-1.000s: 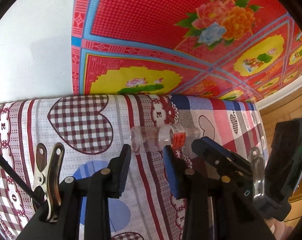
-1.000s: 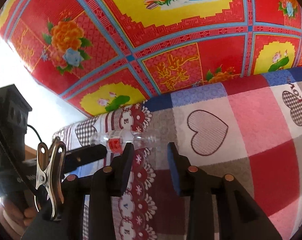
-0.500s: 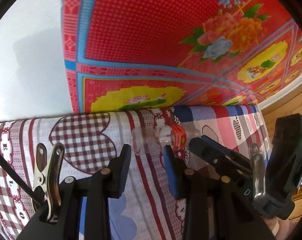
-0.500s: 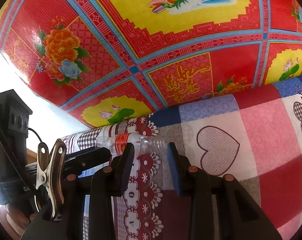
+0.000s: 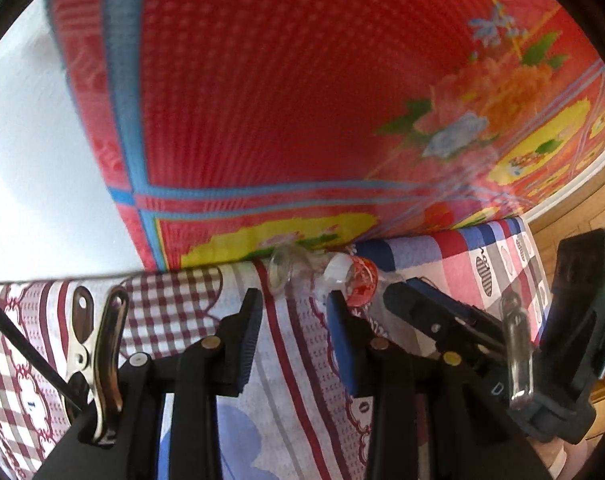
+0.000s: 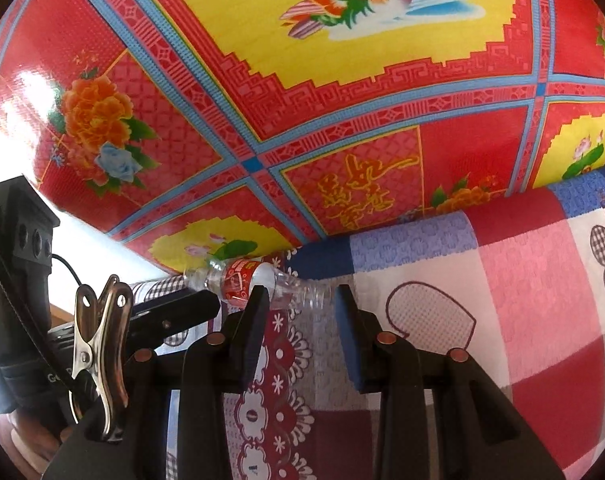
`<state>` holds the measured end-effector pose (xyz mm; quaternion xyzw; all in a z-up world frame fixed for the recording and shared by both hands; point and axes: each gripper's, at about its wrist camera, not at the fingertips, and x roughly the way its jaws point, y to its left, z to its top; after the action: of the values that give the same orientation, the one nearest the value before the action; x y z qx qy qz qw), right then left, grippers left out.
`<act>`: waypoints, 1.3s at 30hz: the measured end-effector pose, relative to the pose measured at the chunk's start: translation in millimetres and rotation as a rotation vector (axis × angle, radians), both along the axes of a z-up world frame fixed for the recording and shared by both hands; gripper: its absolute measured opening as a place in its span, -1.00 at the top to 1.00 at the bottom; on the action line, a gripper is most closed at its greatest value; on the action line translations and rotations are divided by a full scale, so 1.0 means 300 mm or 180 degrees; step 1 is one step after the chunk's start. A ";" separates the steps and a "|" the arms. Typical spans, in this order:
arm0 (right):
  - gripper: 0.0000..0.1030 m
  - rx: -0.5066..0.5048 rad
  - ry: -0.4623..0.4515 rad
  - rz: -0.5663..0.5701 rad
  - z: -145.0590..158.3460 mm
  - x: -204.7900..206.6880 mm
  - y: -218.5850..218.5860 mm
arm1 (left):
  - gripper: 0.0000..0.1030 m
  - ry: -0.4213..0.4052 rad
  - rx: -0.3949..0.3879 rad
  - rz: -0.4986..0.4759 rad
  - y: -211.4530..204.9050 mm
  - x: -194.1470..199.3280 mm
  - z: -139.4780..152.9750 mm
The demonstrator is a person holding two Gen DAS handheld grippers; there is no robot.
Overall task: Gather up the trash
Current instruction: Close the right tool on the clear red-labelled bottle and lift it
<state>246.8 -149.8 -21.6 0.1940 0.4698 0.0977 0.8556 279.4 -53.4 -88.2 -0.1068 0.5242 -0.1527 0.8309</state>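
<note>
The left gripper stands with its jaws apart and nothing between them, low in the centre of the left wrist view. Just beyond its fingertips, at mid-frame, lies the bottle. It is on its side, its long axis running roughly left to right across the frame with a slight tilt. The round clear end faces left; the red-labelled part is toward the right, just above the blue pad of the gripper's right-hand finger. Whether that finger touches the bottle cannot be told.

The right gripper is likewise spread wide and holds nothing, low in the centre of its own view. The bottle sits just past the left-hand fingertip, left of centre, lying on its side. Its ribbed, tapering end points right and slightly down into the gap beyond the jaws, and the other end points left and up.

The bottle is clear, crumpled plastic with a red label around its middle. It rests on the bed, whose cover is a checked cloth with hearts, right where the cover meets the red mat with yellow panels, blue bands and flowers that fills the upper part of both frames.
</note>
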 end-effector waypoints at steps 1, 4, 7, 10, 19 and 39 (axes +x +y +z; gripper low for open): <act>0.32 0.0005 -0.0006 -0.0006 0.000 0.004 0.000 | 0.33 -0.0009 0.0005 -0.0009 -0.003 0.005 -0.001; 0.32 0.0000 -0.0013 -0.0011 -0.003 0.018 0.007 | 0.32 -0.0040 0.0044 -0.0016 -0.015 0.015 -0.005; 0.32 0.0028 0.0006 -0.0049 -0.028 0.047 0.015 | 0.32 -0.0088 0.0075 -0.0002 -0.027 0.015 -0.010; 0.32 0.0021 0.0011 -0.0061 -0.039 0.069 0.026 | 0.32 -0.0075 0.0050 0.0013 -0.032 0.018 -0.014; 0.30 -0.0107 -0.0113 -0.0022 -0.053 0.133 0.010 | 0.32 -0.0079 -0.0113 0.0089 -0.058 0.024 -0.021; 0.16 -0.0147 -0.0296 0.0014 -0.005 0.149 0.010 | 0.41 -0.0183 -0.0110 0.0067 -0.115 -0.017 0.045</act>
<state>291.4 -146.8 -22.9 0.1685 0.4321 0.0976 0.8805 274.2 -87.8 -74.6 -0.1223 0.4962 -0.1560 0.8453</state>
